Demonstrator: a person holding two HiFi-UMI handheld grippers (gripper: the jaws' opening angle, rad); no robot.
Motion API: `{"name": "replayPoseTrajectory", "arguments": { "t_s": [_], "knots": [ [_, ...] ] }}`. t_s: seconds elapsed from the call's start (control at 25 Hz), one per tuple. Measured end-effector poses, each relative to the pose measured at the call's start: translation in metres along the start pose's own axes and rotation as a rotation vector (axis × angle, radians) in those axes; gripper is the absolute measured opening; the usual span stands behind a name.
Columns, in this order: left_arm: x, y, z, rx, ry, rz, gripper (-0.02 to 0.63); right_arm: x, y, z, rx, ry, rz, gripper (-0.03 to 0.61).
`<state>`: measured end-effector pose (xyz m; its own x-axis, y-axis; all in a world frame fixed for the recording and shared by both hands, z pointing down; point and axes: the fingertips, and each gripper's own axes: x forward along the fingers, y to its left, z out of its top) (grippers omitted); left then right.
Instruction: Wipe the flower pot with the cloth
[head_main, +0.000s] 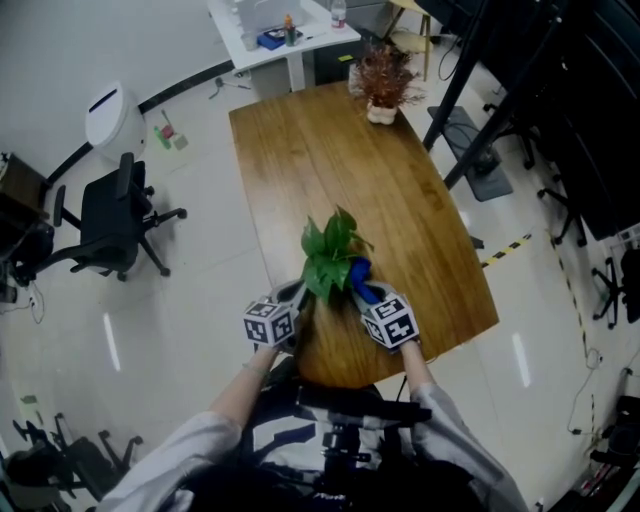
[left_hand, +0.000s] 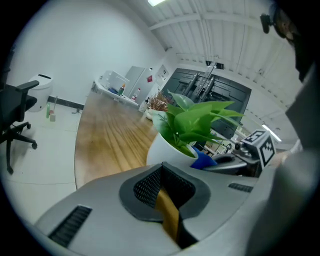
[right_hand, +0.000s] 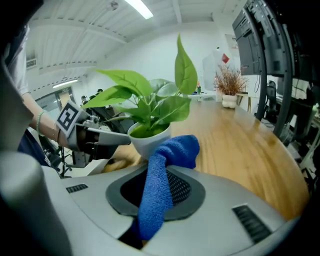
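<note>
From where I stood, the small white round flower pot (left_hand: 166, 149) sat towards the near end of the long brown wooden table (head_main: 340, 170), its glossy green leaves (head_main: 328, 255) spilling over the rim, with the person's 2 grippers on either side of it. The right gripper (right_hand: 154, 172) had its jaws pinched on a strip of the blue knitted cloth (right_hand: 161, 185), and the free end bunched up against the near side of the pot just under the rim. The left gripper (left_hand: 162, 172) hung just short of the pot's other side with its jaws drawn almost together, only a thin slit of table showing through and nothing caught in them. So the wiping looked barely begun, and the pot stood unbraced (the left gripper was close to it, but I could not see it touching). That was my worry: a firm push from the cloth side could slide a pot this light across the smooth wood or tip it, top-heavy as it looked with all that foliage. The cloth was also held only by a narrow bunched part, so a dragging stroke might pull it out of the jaws. The low leaves could be snagged or bent if the cloth rode up over the rim.
</note>
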<state>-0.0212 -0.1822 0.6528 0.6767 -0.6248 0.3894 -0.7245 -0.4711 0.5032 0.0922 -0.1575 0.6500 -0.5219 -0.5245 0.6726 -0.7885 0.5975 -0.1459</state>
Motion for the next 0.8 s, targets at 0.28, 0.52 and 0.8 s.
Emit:
{"name": "replayPoseTrajectory", "arguments": {
  "t_s": [0.28, 0.52, 0.8],
  "knots": [
    [0.002, -0.001, -0.008, -0.035, 0.006, 0.009, 0.006, 0.002, -0.009, 0.036, -0.098, -0.037, 0.034, 0.055],
    [0.009, 0.012, 0.008, 0.01, 0.016, -0.01, 0.006, 0.016, 0.012, 0.006, -0.096, 0.048, 0.08, 0.055],
    [0.024, 0.034, 0.039, 0.007, -0.013, 0.011, 0.006, 0.03, 0.059, -0.007, -0.122, 0.084, 0.16, 0.055]
  ]
}}
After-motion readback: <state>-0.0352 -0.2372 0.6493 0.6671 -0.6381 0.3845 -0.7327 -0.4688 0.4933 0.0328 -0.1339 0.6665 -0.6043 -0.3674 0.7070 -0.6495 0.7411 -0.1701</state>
